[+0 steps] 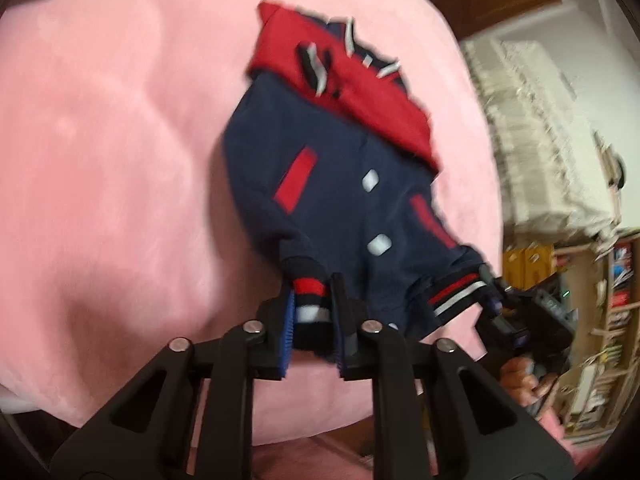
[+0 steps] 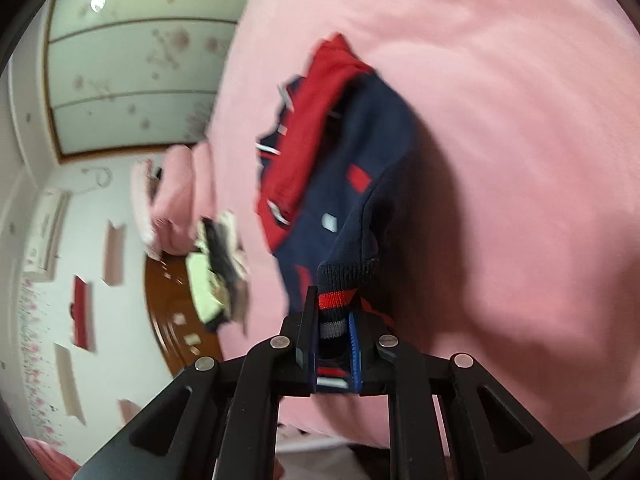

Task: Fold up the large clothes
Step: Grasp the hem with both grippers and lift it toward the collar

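A navy jacket (image 1: 328, 184) with red sleeves, red pocket trims and white snaps lies on a pink bed cover (image 1: 120, 160). The red sleeves are folded across its far part. My left gripper (image 1: 314, 286) is shut on the striped hem ribbing at the jacket's near left corner, which is raised off the bed. My right gripper (image 1: 490, 280) pinches the other hem corner, with a hand (image 1: 520, 380) behind it. In the right wrist view the right gripper (image 2: 335, 300) is shut on the red, grey and navy ribbing, and the jacket (image 2: 352, 168) hangs from it over the bed cover (image 2: 520, 120).
A white lace-covered piece of furniture (image 1: 540, 140) and cluttered shelves (image 1: 616, 300) stand past the bed's right edge. In the right wrist view a pink pillow (image 2: 180, 200) and a small heap of cloth (image 2: 220, 264) lie by the wooden bed frame (image 2: 172, 308).
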